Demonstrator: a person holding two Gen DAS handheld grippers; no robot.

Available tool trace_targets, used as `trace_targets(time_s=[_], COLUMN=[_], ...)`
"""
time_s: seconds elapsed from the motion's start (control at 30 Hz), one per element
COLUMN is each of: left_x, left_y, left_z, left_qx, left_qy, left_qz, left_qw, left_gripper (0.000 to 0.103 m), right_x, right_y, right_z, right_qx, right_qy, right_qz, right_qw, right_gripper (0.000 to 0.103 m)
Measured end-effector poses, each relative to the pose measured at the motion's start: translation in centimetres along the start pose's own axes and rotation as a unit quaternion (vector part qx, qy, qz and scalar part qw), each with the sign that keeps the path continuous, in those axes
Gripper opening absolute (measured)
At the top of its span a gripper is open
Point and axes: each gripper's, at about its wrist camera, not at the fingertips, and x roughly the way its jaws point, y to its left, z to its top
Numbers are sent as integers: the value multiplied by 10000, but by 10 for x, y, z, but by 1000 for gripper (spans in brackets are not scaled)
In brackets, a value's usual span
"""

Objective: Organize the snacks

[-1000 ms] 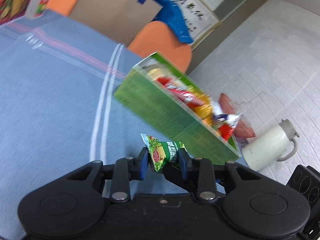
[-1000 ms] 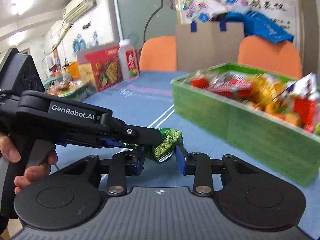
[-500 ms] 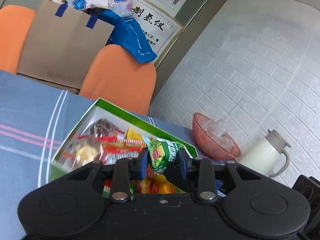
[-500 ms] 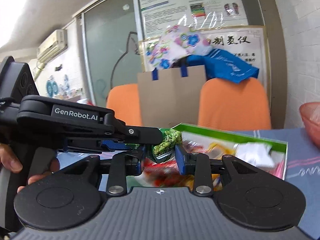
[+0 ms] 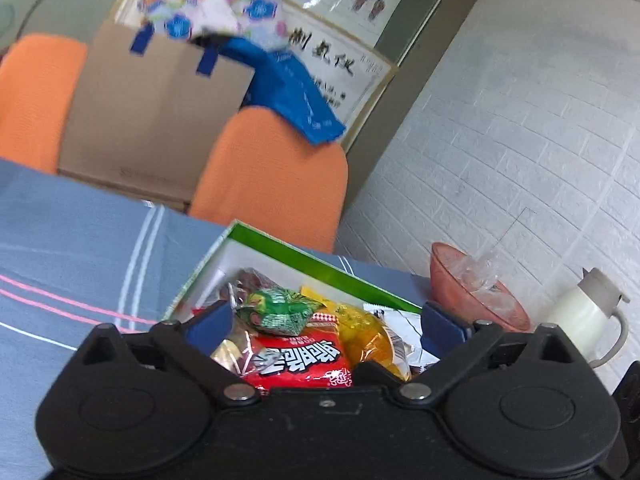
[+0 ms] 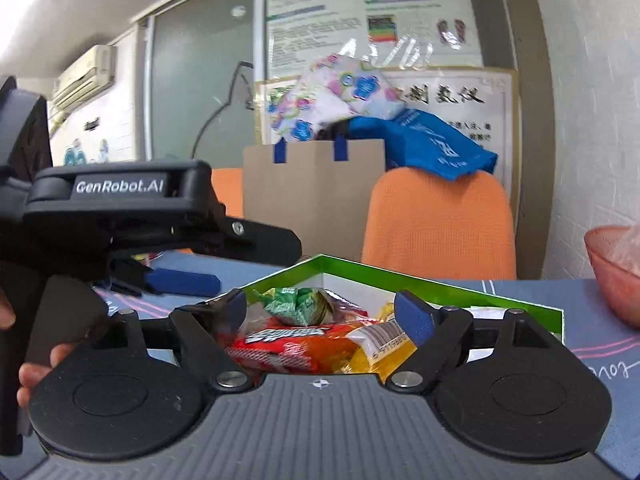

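Beyond the blue tablecloth [image 5: 72, 232] stand two orange chairs [image 5: 276, 180], a cardboard bag [image 5: 156, 116] between them. A blue bag [image 5: 296, 92] drapes the right chair. Right of it, a pink bowl [image 5: 472, 288], then a white jug [image 5: 584, 312].

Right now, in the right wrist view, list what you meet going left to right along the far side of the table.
Brown paper bag → orange chair → pink bowl.
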Motion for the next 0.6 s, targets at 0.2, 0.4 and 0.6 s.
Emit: trace_targets(time_s=[0.2,0.4,0.6], left_x=[-36,-74,-97], left_y=[-14,-40,-59], left_z=[-4,-22,-64], left_qx=[36,305,410], left_qy=[-182,-262,-153], left_qz=[6,425,840], left_qw=[9998,9983,9955], left_gripper=[103,103,103], right_x=[-32,-78,-115], right_y=[12,6,-2], right_z=[0,-2,-15], right_qx=[-185,85,107], right_qy=[-54,-17,67], right_qz=[-101,-259,-652], right_qw=[9998,9996,9978], right_gripper=[103,103,103])
